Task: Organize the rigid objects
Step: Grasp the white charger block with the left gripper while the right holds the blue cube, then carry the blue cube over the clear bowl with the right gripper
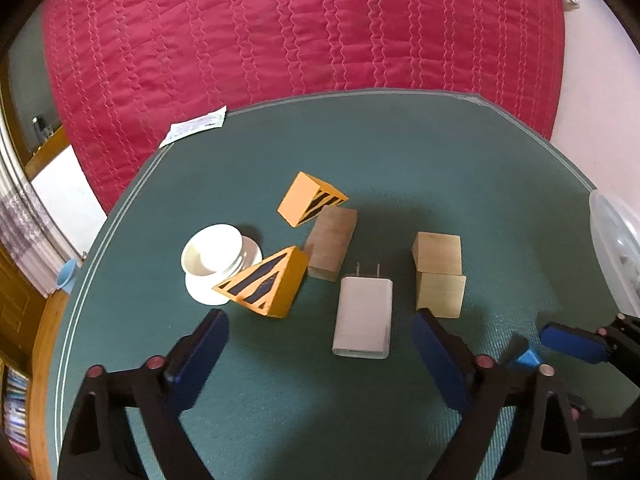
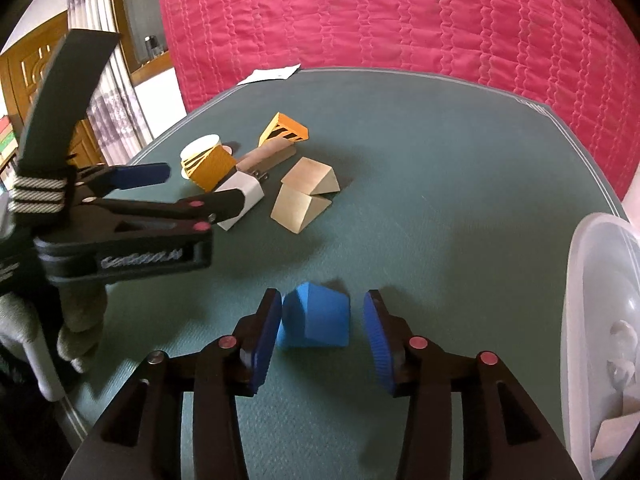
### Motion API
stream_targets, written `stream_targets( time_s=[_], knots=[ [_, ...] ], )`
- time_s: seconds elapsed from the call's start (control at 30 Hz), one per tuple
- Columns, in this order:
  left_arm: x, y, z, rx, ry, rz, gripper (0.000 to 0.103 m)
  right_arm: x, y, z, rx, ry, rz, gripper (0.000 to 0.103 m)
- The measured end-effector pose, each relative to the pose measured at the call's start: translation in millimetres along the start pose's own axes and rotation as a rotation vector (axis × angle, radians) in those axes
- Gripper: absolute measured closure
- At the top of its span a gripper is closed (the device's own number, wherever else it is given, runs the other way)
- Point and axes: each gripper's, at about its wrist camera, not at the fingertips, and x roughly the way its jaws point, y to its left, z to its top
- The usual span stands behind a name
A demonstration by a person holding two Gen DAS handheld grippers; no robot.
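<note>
Right claw (image 2: 323, 332): standing spread around the blue block (image 2: 316, 322), the left pad touching or just beside its face, the right pad apart from it; nothing is being pinched yet.
Left claw (image 1: 320, 344): hanging spread over the white charger (image 1: 363, 316), holding nothing.
Blue block: sitting on the green bench (image 2: 440, 208), near the clear bin (image 2: 588, 320).
Handling: looking stiff and light, probably painted wood; its slanted faces may be slipping under the pads, so the flat opposite sides are looking like the better hold.
Around: striped orange wedges (image 1: 264, 284), a brown block (image 1: 332, 242), two pale wooden blocks (image 1: 438, 274) and a white cap (image 1: 214, 262) are lying clustered well apart.
In the way: nothing is blocking the path to the bin; its rim is needing clearance.
</note>
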Motion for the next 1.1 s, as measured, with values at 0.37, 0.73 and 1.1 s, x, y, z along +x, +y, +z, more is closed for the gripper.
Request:
stream_targets(
  time_s=[0.37,0.73,1.1],
  knots=[
    [15.4,-0.9,-4.0,-0.027,0.053,-0.094,0.067,-4.3,1.7,-4.8,-0.021,-0.002,0.010,0.055],
    [4.8,0.6,-7.8,-0.027,0.034,-0.100,0.071,-13.5,8.0,-17.5,-0.048,0.041,0.034,0.055],
    [2.7,3.3,-6.9,-0.042,0.030,-0.084,0.071,-12.3,16.1,-18.2,-0.027,0.060,0.095,0.055]
  ],
)
